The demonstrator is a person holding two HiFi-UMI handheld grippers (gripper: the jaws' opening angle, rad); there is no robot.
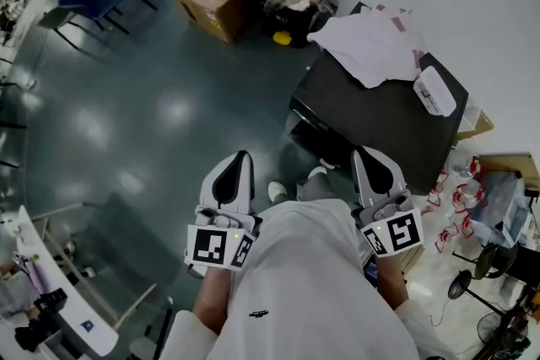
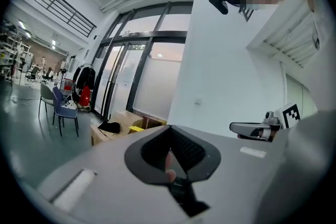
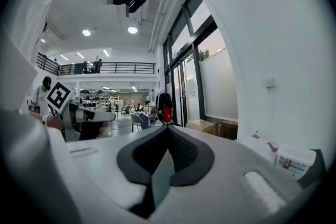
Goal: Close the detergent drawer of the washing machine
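The detergent drawer belongs to the washing machine (image 1: 380, 126), the dark box in the right middle of the head view, with a white cloth (image 1: 367, 46) on top. The drawer itself is too small to pick out. The right gripper (image 1: 364, 156) sits just below the machine, nearer than the left gripper (image 1: 240, 160). Both grippers are closed and hold nothing. I think the right one should reach up toward the machine's front.

We are in a large lab or workshop hall. A polished grey floor (image 1: 152, 122) runs to tall glass doors (image 2: 126, 86), and a railed upper walkway (image 3: 105, 67) sits under round ceiling lights (image 3: 132, 30). Around us are cardboard boxes (image 1: 215, 0), blue chairs (image 2: 65, 110) and a worktop (image 1: 93, 335) carrying camera gear.
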